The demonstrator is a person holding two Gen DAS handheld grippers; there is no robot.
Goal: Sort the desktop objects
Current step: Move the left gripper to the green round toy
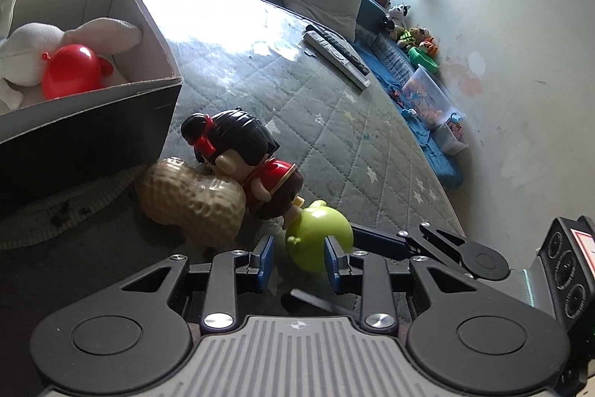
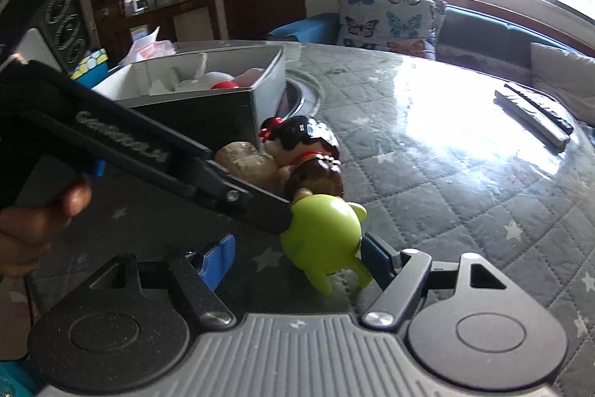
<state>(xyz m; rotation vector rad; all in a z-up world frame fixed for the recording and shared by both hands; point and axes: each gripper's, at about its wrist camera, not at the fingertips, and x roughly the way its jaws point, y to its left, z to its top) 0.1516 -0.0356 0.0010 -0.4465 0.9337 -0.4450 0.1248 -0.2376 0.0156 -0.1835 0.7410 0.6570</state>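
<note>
Nearest item: green toy [image 1: 319, 240], round-bodied with stubby limbs, lying on the quilted desk [image 1: 334, 121].

Left gripper [image 1: 299, 261]: fingers apart, blue pads flanking the green toy, right pad at or very near its side, left pad clear of it. Not yet clamped.

Right gripper [image 2: 301, 259]: fingers wide apart, also straddling the same toy from another angle; one finger tucked close behind a green limb.

Adjacent: doll figure [image 1: 245, 159], black hair and red top, feet touching the green toy; peanut-shaped toy [image 1: 193, 199] pressed against the doll.

Destination, as judged: open box [image 1: 148, 21] beyond the cluster, already holding a red balloon [image 1: 70, 71] and white plush [image 1: 33, 51].

Risks, as judged:
- Two grippers on one object; collision or tug between them likely if both close.
- Smooth rounded body; liable to squirt from the pads under an off-centre pinch.
- Doll in contact; lifting may drag or roll it, disturbing the peanut.
</note>
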